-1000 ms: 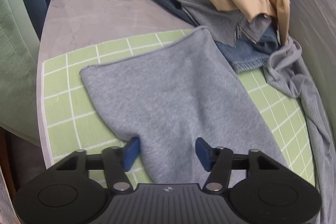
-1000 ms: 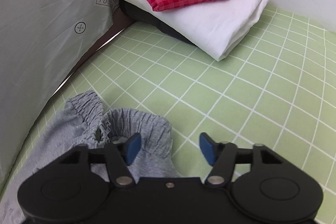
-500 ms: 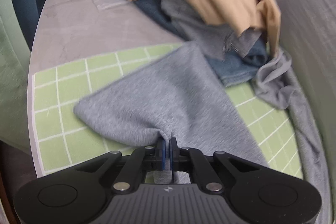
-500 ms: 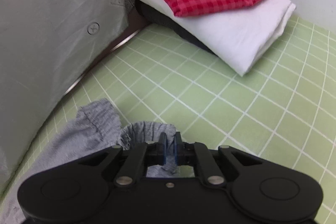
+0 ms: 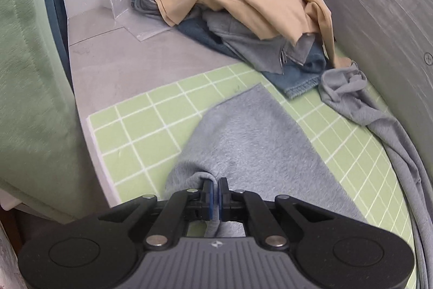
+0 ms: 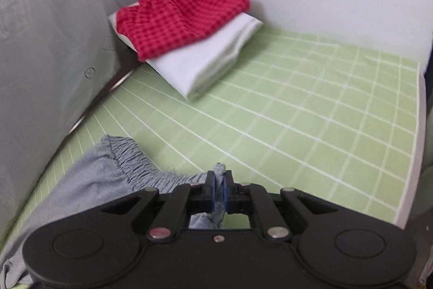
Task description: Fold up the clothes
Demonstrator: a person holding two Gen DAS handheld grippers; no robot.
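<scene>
left gripper (image 5: pixel 215 194) was clamped on a leg of the grey pants (image 5: pixel 251 142) over the green grid mat (image 5: pixel 151 123); right gripper (image 6: pixel 219 190) pinched their waistband (image 6: pixel 135 159), both jaws closed.

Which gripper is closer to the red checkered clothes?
The right gripper. The red checkered clothes lie ahead of it across the green mat. The left gripper faces the unfolded pile; the red clothes aren't in its view.
</scene>
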